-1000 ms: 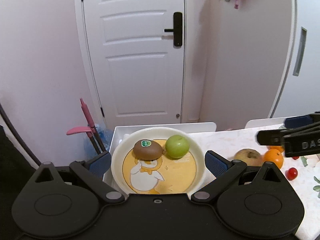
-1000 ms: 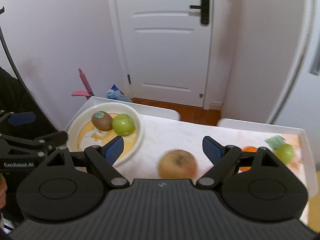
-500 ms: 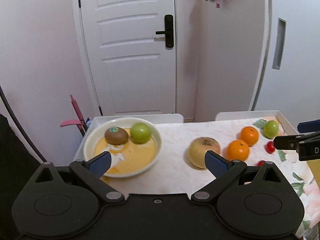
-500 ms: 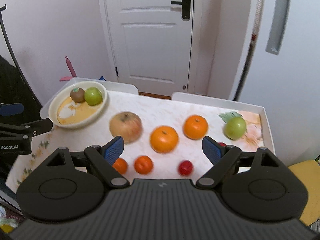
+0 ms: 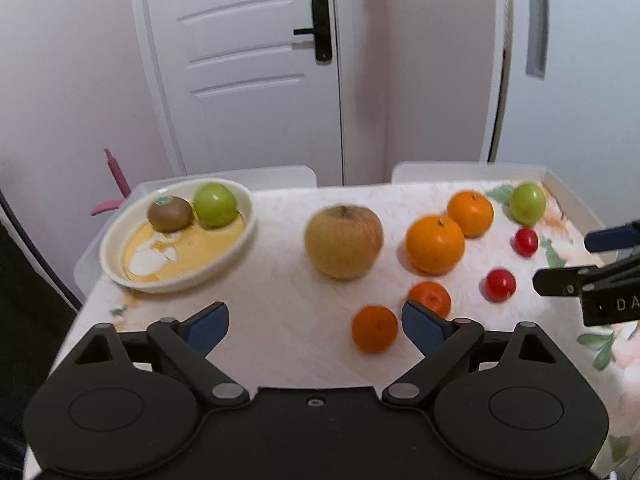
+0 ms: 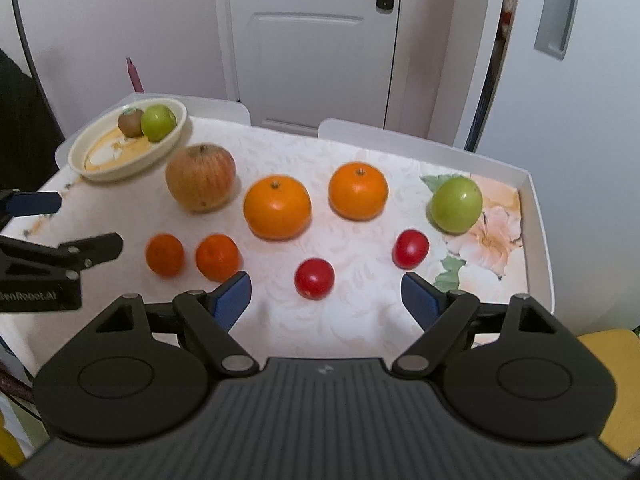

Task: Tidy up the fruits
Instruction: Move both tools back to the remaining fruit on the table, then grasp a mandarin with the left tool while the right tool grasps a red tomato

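A cream plate (image 5: 120,256) (image 6: 82,152) at the table's far left holds a kiwi (image 5: 170,214) and a green apple (image 5: 215,205). On the cloth lie a large brownish apple (image 5: 343,242) (image 6: 200,183), two oranges (image 6: 277,207) (image 6: 358,191), two small tangerines (image 6: 165,255) (image 6: 218,258), two red tomatoes (image 6: 314,279) (image 6: 411,249) and a second green apple (image 6: 456,205). My left gripper (image 5: 314,326) is open and empty above the front of the table. My right gripper (image 6: 326,298) is open and empty, just behind the nearer tomato.
The table has a white raised rim (image 6: 538,216) and a floral cloth. A white door (image 5: 248,68) stands behind. A pink object (image 5: 116,172) stands beyond the far left corner. A yellow seat (image 6: 616,384) is at the right.
Both grippers have pulled back and up from the plate and swung right, so the whole spread of fruit shows now. Both stay open and empty.
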